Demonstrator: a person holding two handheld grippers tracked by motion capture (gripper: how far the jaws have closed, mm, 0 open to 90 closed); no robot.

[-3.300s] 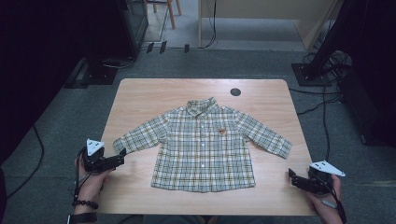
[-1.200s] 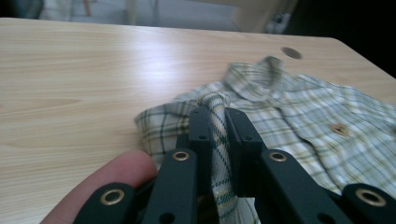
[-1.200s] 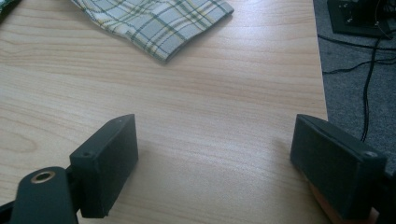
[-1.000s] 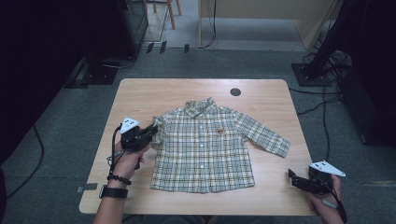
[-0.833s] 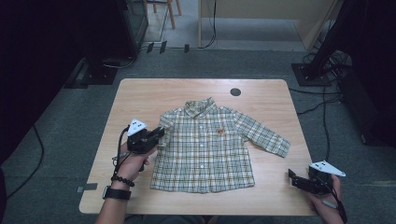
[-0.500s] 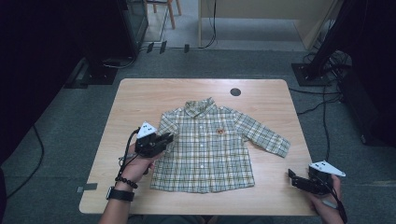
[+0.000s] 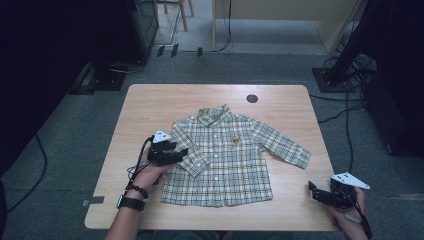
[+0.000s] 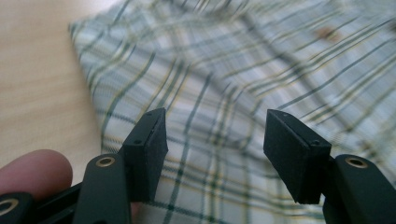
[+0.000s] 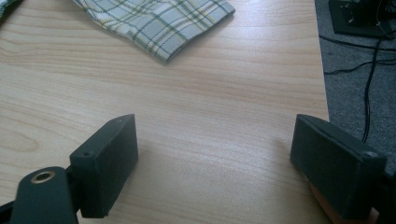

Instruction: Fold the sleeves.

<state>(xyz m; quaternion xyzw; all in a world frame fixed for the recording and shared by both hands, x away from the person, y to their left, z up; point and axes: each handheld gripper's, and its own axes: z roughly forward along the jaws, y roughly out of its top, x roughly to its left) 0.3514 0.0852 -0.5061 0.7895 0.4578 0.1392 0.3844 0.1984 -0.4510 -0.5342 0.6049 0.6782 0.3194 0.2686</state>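
At the near right corner of the wooden table (image 7: 150,107), the right gripper (image 7: 314,190) rests low over bare wood with its jaws spread wide and nothing between them; in the right gripper view the tabletop shows clear through the gap, and the cuff of the shirt's sleeve (image 9: 187,25) lies farther ahead, well apart from the pads. Toward the near left, a hand (image 7: 150,172) wearing a beaded bracelet and a watch holds the left gripper (image 7: 184,152) at the left side of the plaid shirt (image 7: 225,165). Its jaws have just been opening and now stand about half apart, gripping nothing; the left gripper view looks between the two black pads straight onto checked cloth, which lies just below and ahead of them, with the shirt's edge and bare table to the left. The left sleeve (image 7: 192,161) lies folded inward across the shirt's front, its cuff just beside the gripper's tips. The shirt lies flat, front up, around the middle of the table, collar pointing to the far side, its other sleeve stretched out toward the right. Beyond the collar, a small dark round disc (image 7: 252,98) sits near the far edge.
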